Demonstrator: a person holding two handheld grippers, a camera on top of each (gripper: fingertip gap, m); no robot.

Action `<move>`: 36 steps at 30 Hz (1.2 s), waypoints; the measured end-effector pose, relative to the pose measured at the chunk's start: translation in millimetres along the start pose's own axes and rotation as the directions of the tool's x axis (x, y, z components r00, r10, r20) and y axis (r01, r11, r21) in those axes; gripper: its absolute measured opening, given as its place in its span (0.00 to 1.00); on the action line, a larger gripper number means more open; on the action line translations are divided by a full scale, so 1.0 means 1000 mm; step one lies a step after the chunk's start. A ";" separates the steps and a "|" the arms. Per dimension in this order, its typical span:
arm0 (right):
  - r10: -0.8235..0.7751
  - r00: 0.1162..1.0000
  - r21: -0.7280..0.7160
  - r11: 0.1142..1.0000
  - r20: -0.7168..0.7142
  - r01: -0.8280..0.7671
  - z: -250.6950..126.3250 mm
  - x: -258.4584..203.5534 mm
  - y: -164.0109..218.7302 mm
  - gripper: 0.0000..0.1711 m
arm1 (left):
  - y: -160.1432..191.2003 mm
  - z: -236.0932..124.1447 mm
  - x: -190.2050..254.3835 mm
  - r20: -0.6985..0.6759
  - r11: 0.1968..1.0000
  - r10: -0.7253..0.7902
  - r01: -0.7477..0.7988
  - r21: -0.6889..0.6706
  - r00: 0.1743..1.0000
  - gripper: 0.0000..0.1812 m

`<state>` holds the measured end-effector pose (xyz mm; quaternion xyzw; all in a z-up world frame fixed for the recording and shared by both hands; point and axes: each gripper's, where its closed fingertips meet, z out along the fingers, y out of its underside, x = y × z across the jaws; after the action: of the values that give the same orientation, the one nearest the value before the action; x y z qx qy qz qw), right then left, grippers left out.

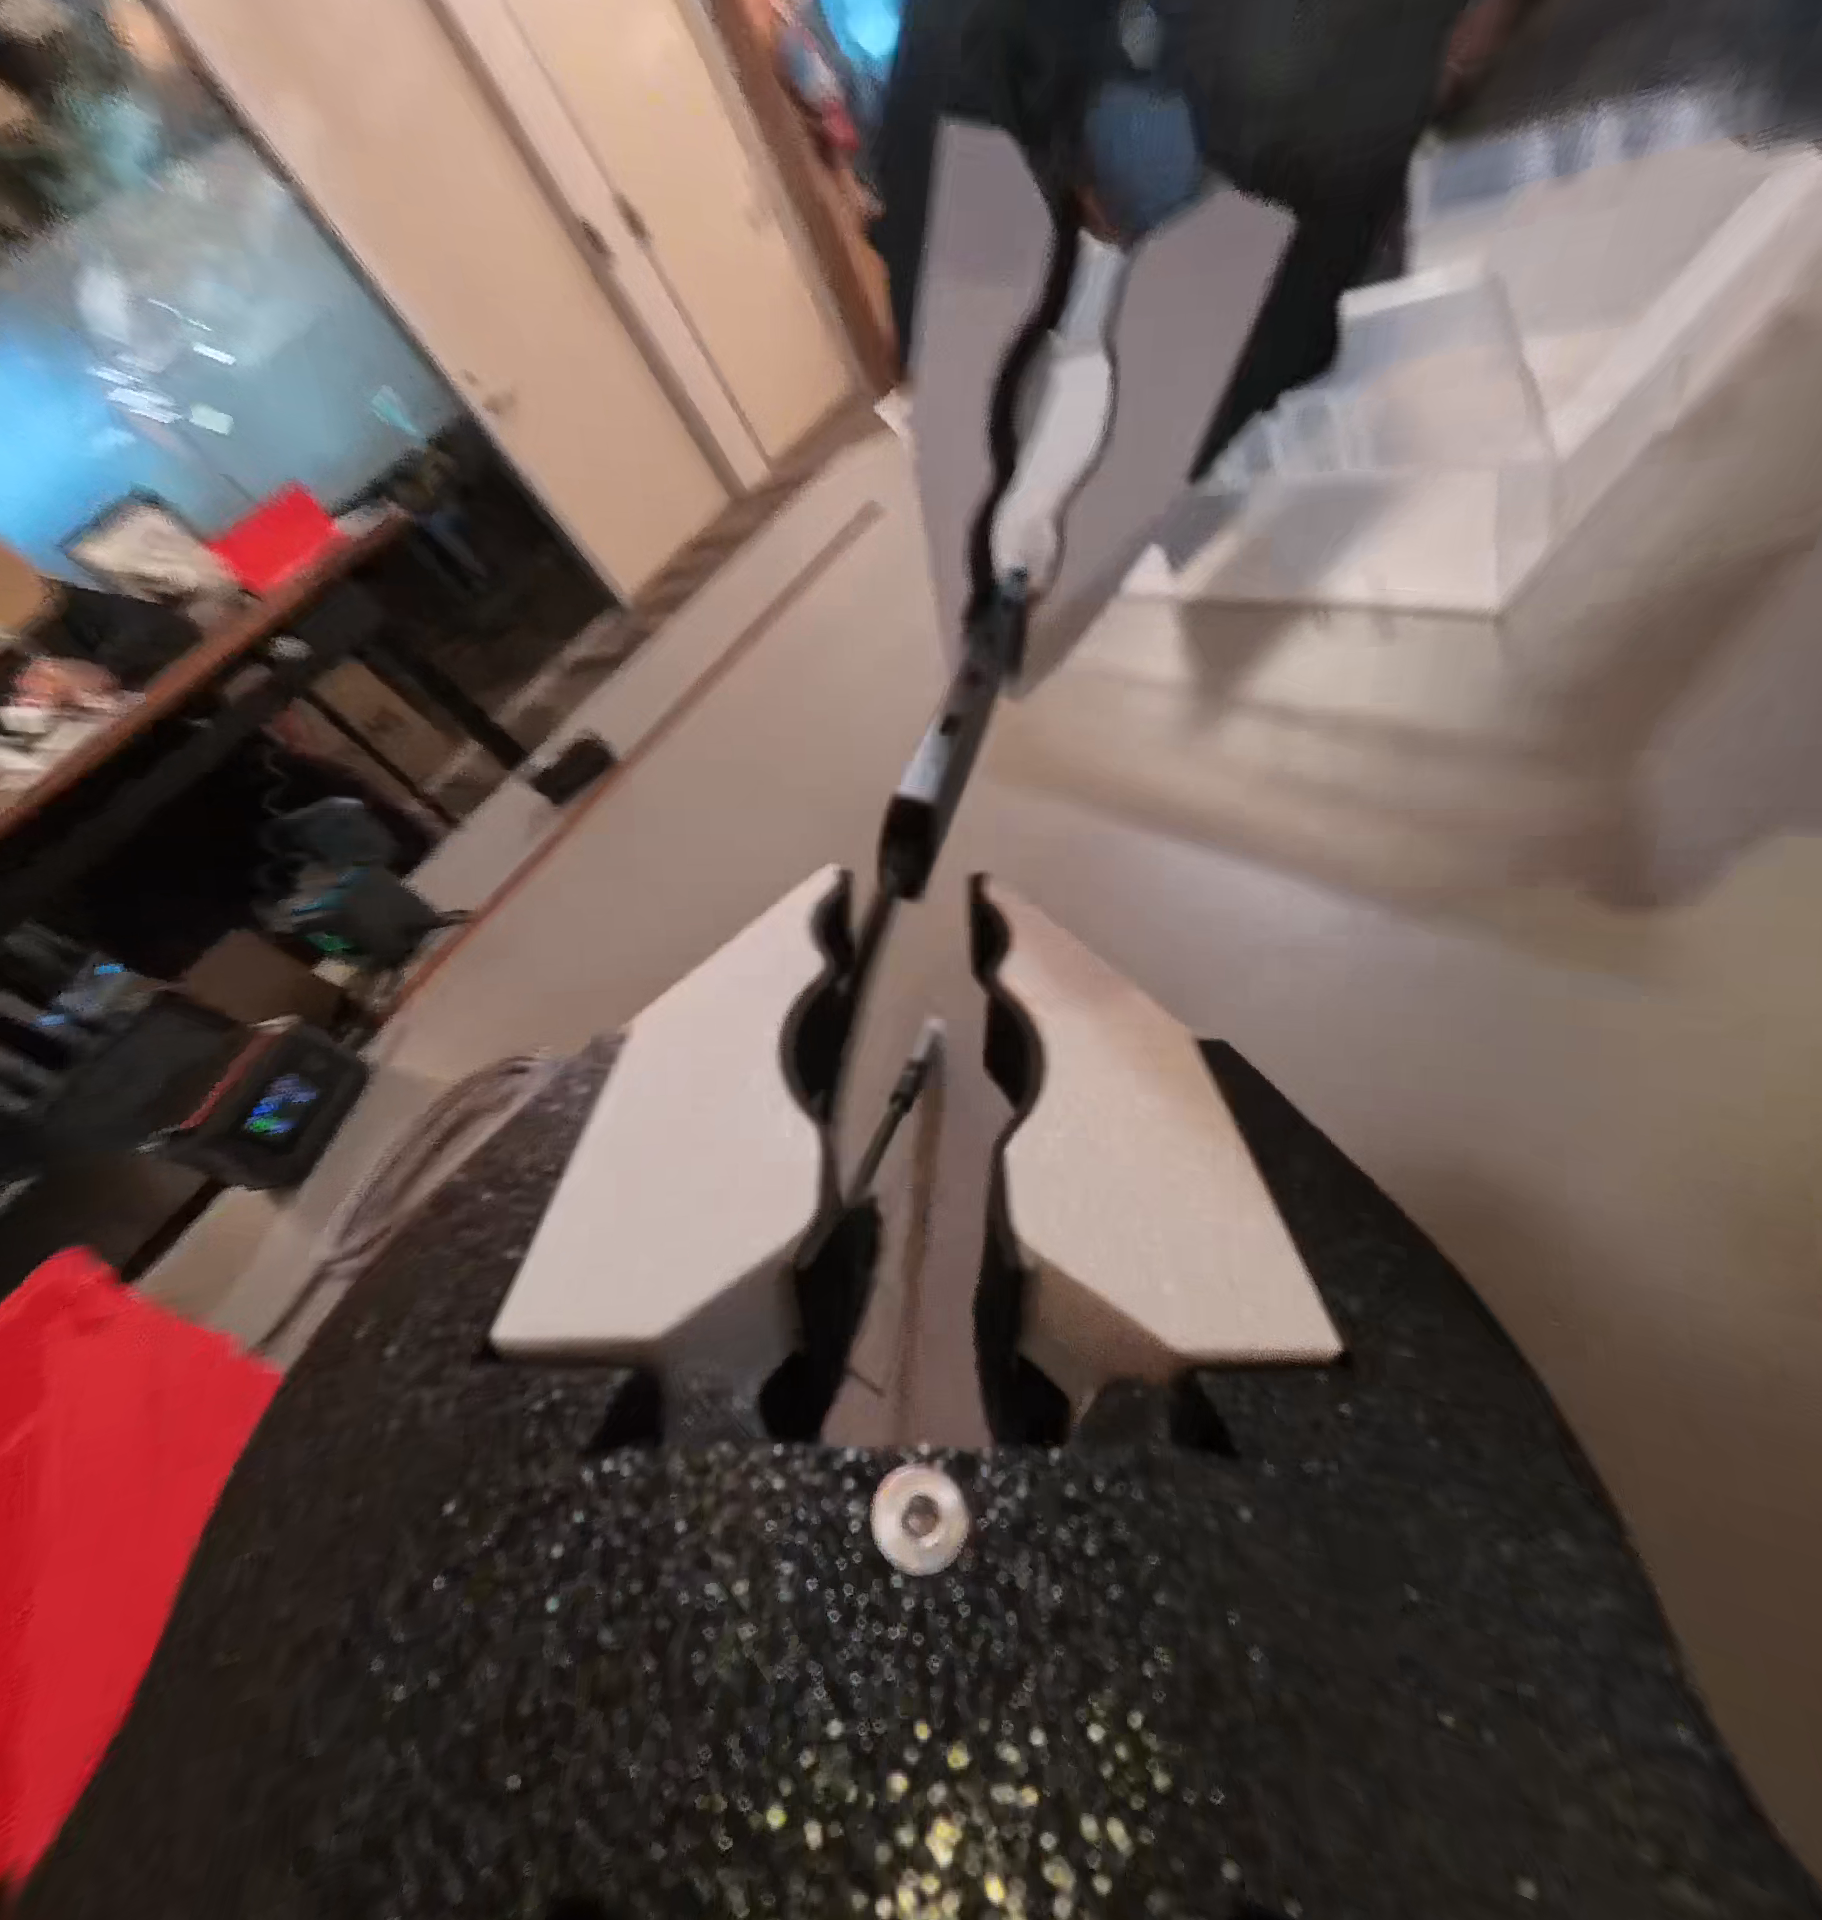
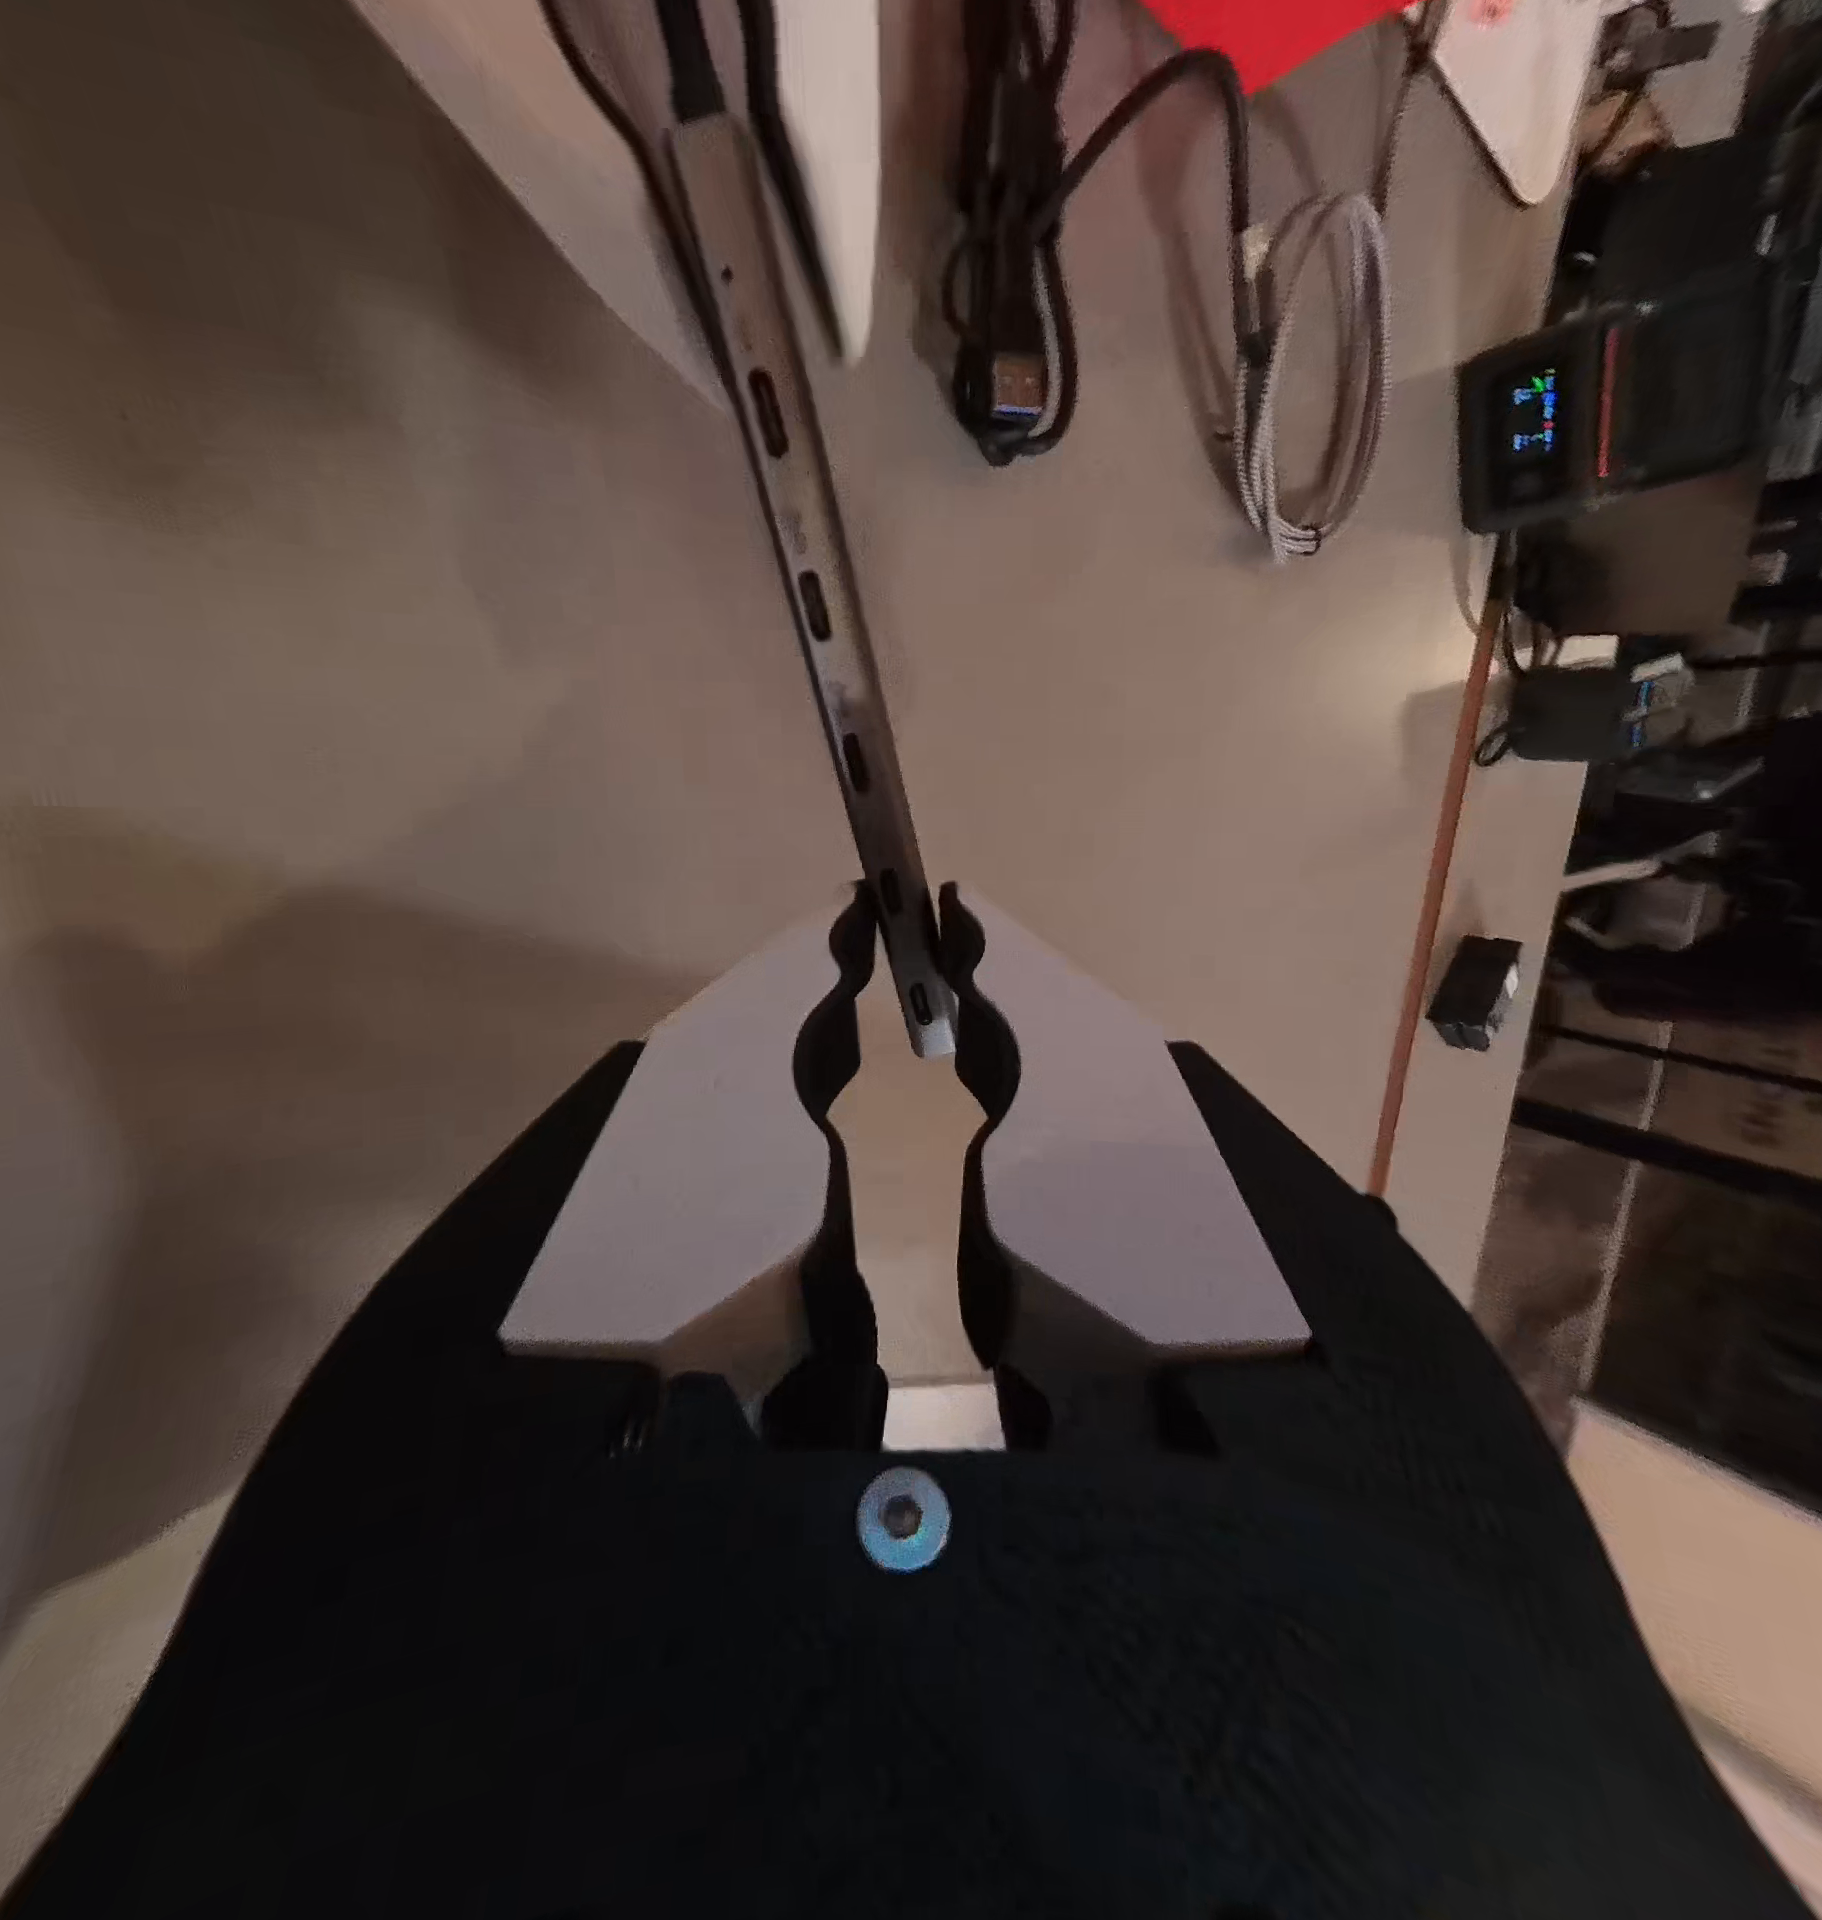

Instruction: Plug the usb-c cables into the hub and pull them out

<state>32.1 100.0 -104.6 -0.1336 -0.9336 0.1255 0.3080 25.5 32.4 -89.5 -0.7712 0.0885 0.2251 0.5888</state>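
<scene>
Your right gripper point(image 2: 905, 914) pinches the near end of the hub point(image 2: 829, 623). Its two fingers press against the hub's flat sides, and the hub's corner sits between the wavy black pads point(image 2: 974, 997). The hub is a slim grey bar with a row of dark ports along its edge. It is lifted off the table point(image 2: 367, 520) and tilts away from you, up and to the left in the right wrist view. A dark cable point(image 2: 694, 62) leaves its far end.

In the left wrist view, your left gripper point(image 1: 912, 883) has its fingers spread, with a clear gap between the tips. The far end of the hub point(image 1: 928, 790) hangs just beyond that gap, and its thin black cord point(image 1: 876, 977) runs down between the fingers, close along the left pad. Whether it touches the pad you cannot tell; the frame is blurred. Across from it, the right gripper point(image 1: 1000, 623) shows as the other pair of pale fingers holding the hub.

On the table past the hub lie a coiled black cable with a metal plug point(image 2: 1011, 343) and a coiled white braided cable point(image 2: 1302, 374), just beside each other and both loose. A small black device with a lit screen point(image 2: 1541, 416) stands at the table's right edge. A red object point(image 2: 1271, 31) sits at the far side.
</scene>
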 end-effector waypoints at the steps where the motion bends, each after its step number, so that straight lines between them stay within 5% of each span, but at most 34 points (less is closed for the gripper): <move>1: 0.030 0.999 0.006 1.000 -0.019 -0.030 -0.002 0.005 0.002 0.05 | -0.008 -0.008 -0.012 0.092 0.999 -0.016 0.011 0.051 0.996 0.22; 5: 0.152 0.988 0.108 0.983 -0.031 -0.148 -0.013 0.019 0.001 0.04 | -0.031 -0.036 -0.002 0.107 0.963 0.023 -0.050 0.263 0.994 0.09; 9: 0.149 0.988 0.229 0.961 0.040 -0.154 -0.025 0.014 -0.017 0.04 | -0.018 -0.023 0.034 -0.030 0.971 0.144 -0.136 0.197 0.989 0.06; 14: 0.084 0.976 0.423 0.891 0.202 -0.164 -0.049 -0.006 -0.051 0.04 | 0.003 0.005 0.048 -0.240 0.988 -0.145 0.155 0.021 0.960 0.29; 16: 0.039 0.962 0.466 0.869 0.269 -0.166 -0.059 -0.017 -0.060 0.04 | -0.012 0.004 0.045 -0.337 0.938 -0.301 0.341 0.065 0.892 0.39; 21: -0.018 0.940 0.419 0.898 0.341 -0.135 -0.062 -0.035 -0.056 0.05 | -0.056 -0.030 0.033 -0.520 0.812 -0.291 0.495 0.310 0.803 0.29; 27: -0.043 0.929 0.338 0.937 0.368 -0.090 -0.057 -0.043 -0.050 0.05 | -0.051 -0.032 0.041 -0.512 0.859 -0.206 0.405 0.314 0.834 0.13; 34: -0.086 0.929 0.186 0.982 0.360 0.019 -0.046 -0.049 -0.041 0.05 | -0.051 -0.031 0.037 -0.523 0.829 -0.259 0.465 0.311 0.812 0.15; 36: -0.100 0.924 0.154 0.987 0.368 0.046 -0.043 -0.052 -0.039 0.05 | -0.051 -0.030 0.042 -0.536 0.840 -0.238 0.449 0.305 0.810 0.09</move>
<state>91.8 52.7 -87.1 -0.0499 -0.9682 0.2033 0.1372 90.1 24.1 -58.3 -0.6607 0.1321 -0.1092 0.7308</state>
